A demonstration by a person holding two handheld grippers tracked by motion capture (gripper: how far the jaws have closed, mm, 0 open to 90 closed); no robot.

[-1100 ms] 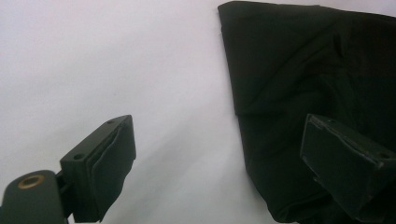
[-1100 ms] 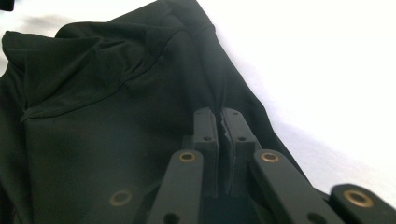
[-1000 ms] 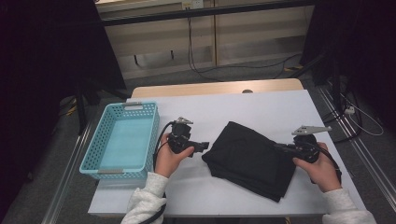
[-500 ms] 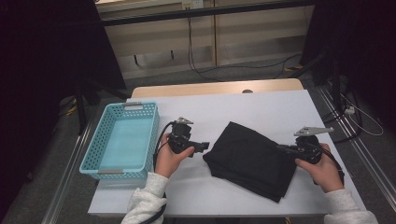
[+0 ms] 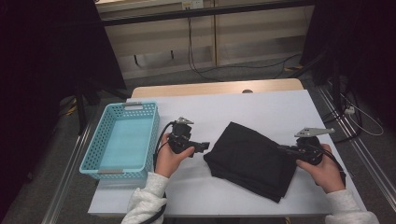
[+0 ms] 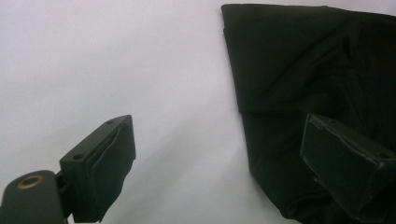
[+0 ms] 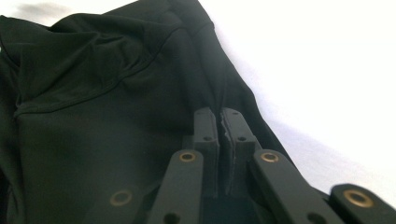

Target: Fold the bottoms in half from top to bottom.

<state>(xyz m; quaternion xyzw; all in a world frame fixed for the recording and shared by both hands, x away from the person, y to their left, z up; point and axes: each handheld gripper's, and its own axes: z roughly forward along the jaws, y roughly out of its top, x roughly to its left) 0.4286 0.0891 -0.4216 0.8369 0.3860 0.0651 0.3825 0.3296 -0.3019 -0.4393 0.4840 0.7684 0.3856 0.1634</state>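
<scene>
A folded black cloth (image 5: 250, 158) lies on the white table (image 5: 261, 107), right of centre. My left gripper (image 5: 205, 147) hovers just off the cloth's left edge and is open. In the left gripper view its jaws (image 6: 217, 140) stand wide apart, one over bare table, the other over the cloth (image 6: 299, 60). My right gripper (image 5: 282, 149) sits at the cloth's right edge. In the right gripper view its jaws (image 7: 219, 116) are pressed together, and a ridge of the cloth (image 7: 93, 116) runs up into their tips.
A light blue plastic basket (image 5: 95, 144) with nothing in it stands at the table's left edge, just left of my left hand. Bare white table lies behind the cloth and along the front edge. Cables run on the floor beyond the table.
My right hand has drifted slightly to the right and toward the near edge. The left gripper and the cloth have hardly moved.
</scene>
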